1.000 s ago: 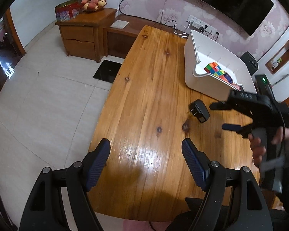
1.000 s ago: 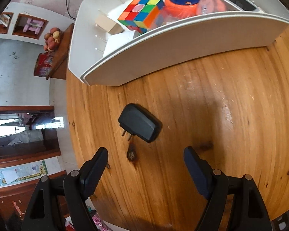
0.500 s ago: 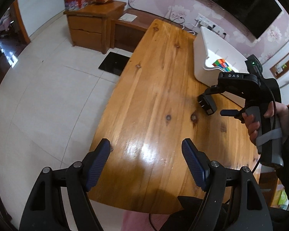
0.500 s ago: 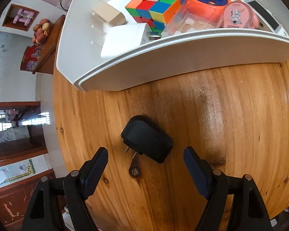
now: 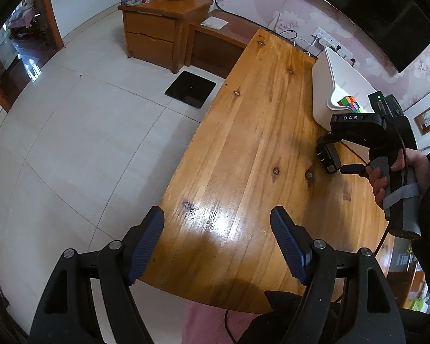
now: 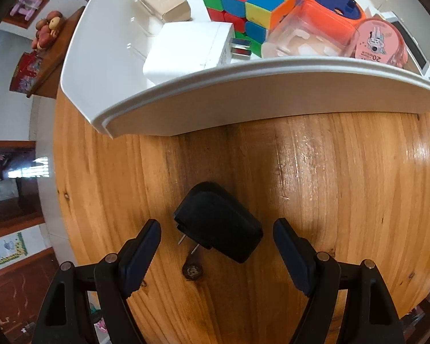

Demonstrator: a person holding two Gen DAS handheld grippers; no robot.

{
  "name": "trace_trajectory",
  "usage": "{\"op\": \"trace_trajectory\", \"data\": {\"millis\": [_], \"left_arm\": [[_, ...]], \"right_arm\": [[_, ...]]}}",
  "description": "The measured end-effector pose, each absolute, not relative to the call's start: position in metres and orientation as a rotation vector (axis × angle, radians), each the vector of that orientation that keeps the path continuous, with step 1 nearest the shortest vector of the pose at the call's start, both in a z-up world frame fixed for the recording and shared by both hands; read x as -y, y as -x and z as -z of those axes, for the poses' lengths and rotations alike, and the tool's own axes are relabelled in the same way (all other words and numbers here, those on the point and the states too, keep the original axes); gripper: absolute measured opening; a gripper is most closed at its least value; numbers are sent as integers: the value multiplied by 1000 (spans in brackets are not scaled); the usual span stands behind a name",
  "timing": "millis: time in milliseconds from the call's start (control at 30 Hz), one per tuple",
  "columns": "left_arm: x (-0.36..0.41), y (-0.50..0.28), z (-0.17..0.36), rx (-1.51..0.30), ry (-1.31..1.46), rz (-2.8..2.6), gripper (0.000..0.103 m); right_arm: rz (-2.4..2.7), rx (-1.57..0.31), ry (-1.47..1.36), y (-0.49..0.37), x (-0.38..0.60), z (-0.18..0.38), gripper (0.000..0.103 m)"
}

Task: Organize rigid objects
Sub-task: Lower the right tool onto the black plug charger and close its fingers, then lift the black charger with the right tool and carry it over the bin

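A black plug adapter lies flat on the wooden table, prongs pointing left, just near of the white bin. The bin holds a colour cube, white charger and orange container.

The right gripper points down at the glossy wooden desk, its dark blue ribbed fingers spread apart. Between them lies a black plastic plug-in charger, metal prongs toward the left finger, touching neither. Beyond it stands a white plastic tray holding a white rectangular adapter, a beige block, a multicoloured puzzle cube, an orange round container with a blue top and a pink round tin.
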State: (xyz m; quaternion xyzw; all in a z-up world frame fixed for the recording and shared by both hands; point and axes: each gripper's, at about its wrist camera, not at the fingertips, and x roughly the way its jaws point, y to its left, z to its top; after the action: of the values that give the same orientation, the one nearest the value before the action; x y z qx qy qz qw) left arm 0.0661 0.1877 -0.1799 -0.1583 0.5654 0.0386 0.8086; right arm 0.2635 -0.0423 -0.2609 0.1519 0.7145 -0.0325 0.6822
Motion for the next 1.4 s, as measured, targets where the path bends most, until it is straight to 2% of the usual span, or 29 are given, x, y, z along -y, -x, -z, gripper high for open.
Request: {"op": "trace_trajectory", "data": {"millis": [133,367,500,1067,1400], "left_arm": [[-187,-66,180,-1212,337,-88,79],[-192,-63,182,-1218,342,-116,79],[-194,-62,183,-1227,344,-127,79],[-185,-74,171,-1208,278,-97,79],[-162,-93,159,-1189,182,-2,80]], "right_arm": [[74,-1607,-321,-263,36,262,72],[89,-1611,-317,-268,29,266,70],[100,-1603,-301,-277,19,271,65],[34,-1612,-305,-264,40,275,64],[65,-1638,-453,-244,85,283,64]]}}
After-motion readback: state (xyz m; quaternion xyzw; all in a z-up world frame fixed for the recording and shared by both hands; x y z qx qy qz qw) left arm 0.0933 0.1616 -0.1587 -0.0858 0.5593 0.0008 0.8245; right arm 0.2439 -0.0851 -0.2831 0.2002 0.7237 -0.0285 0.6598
